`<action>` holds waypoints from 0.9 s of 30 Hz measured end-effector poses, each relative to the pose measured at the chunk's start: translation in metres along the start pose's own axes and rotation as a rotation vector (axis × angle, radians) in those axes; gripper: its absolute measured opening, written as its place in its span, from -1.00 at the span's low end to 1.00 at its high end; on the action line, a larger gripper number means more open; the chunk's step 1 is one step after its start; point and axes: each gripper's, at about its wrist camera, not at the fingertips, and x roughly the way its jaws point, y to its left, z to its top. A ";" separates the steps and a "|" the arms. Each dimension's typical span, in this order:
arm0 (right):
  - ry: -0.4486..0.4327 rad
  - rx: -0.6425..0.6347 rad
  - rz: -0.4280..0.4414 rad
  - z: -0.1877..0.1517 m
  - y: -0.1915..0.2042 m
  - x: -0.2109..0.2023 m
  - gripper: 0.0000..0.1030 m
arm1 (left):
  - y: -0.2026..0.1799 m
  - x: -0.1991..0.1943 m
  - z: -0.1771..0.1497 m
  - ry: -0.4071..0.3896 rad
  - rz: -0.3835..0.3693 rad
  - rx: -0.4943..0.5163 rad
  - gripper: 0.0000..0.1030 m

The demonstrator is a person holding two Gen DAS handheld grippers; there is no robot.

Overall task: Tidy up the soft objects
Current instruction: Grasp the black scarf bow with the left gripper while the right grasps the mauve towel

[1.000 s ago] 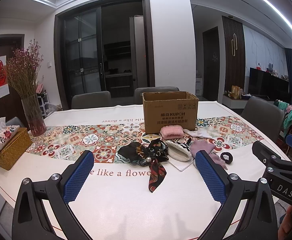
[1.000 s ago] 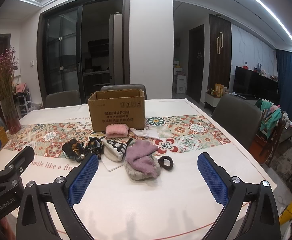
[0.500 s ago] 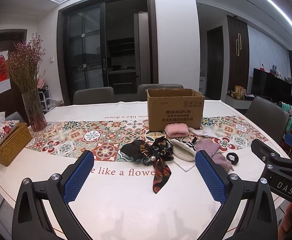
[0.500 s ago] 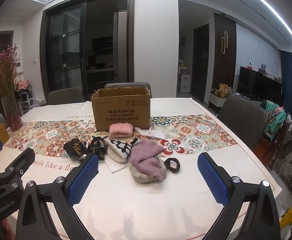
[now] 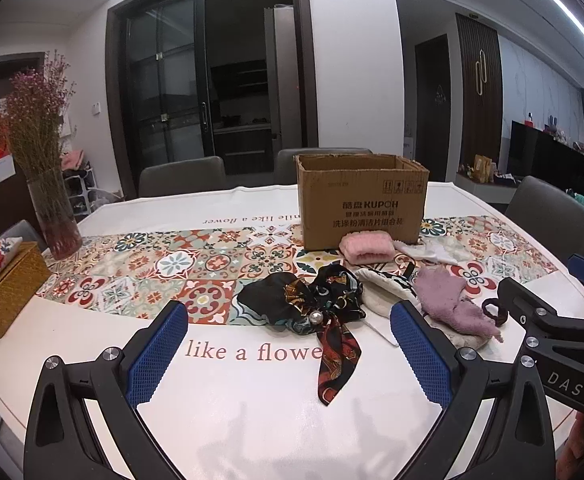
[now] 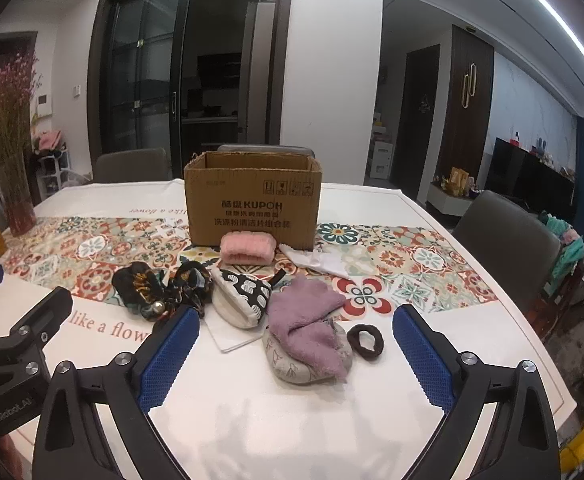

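Left gripper (image 5: pixel 289 350) and right gripper (image 6: pixel 296 354) gape wide, empty, above counter (image 5: pixel 251 416). Scarf scrunchie (image 5: pixel 312 304) tail trails toward camera.

Home dining room, seemingly: table (image 5: pixel 251 420), chairs (image 5: pixel 181 176).

**Handheld gripper pair: black frames, blue pads**

Left gripper (image 5: pixel 287 350): black angular plastic frame with triangular cut-outs, silver round-head screws at the joints, fingers (image 5: pixel 156 354) faced with blue diamond-textured pads. Side plate printed "GenRobot.AI", seen from the right wrist view.

Right gripper (image 6: pixel 296 356): same build; body marked "DAS" in white, seen from the left wrist view.
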 end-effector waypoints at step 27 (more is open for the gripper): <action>0.271 -0.003 0.019 -0.033 0.002 0.137 0.23 | -0.029 0.143 -0.020 0.197 -0.023 0.064 0.97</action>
